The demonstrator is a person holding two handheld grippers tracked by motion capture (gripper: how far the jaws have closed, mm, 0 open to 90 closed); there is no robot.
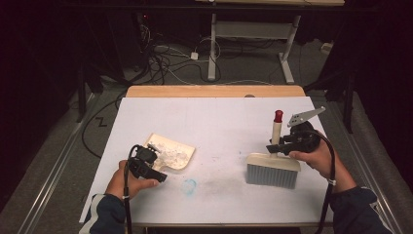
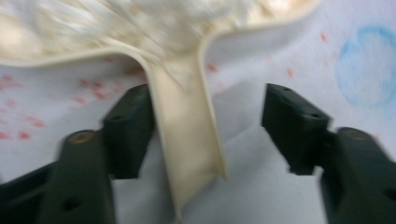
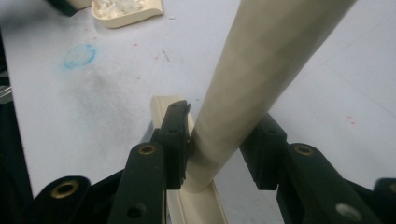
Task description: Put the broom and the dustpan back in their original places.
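White sheeting covers the table [image 1: 219,122], leaving a strip of bare wood along the far edge; beyond it lie a dark floor, tangled cables and the legs of a white desk frame [image 1: 253,44]. Wide bare surface spreads across the middle and the far half of the sheet, and a faint blue ring mark [image 1: 190,185] sits between the two hands near the front edge.

A cream plastic dustpan [image 1: 170,151] lies flat at the left, well inside the sheet's left edge, holding a small heap of white crumbs [image 1: 168,152]. Its short handle points toward the person. The left gripper [image 2: 208,128] has its jaws spread on either side of that handle: one jaw touches the handle's side, the other stands clear, so nothing is clamped.

At the right, a cream hand brush with grey bristles [image 1: 272,169] rests bristles-down on the sheet, its round cream handle rising upright to a red cap [image 1: 278,116]. The right gripper [image 3: 215,144] is clenched on the handle low down, just above the brush's head. Clear sheet remains between the brush and the table's right edge.
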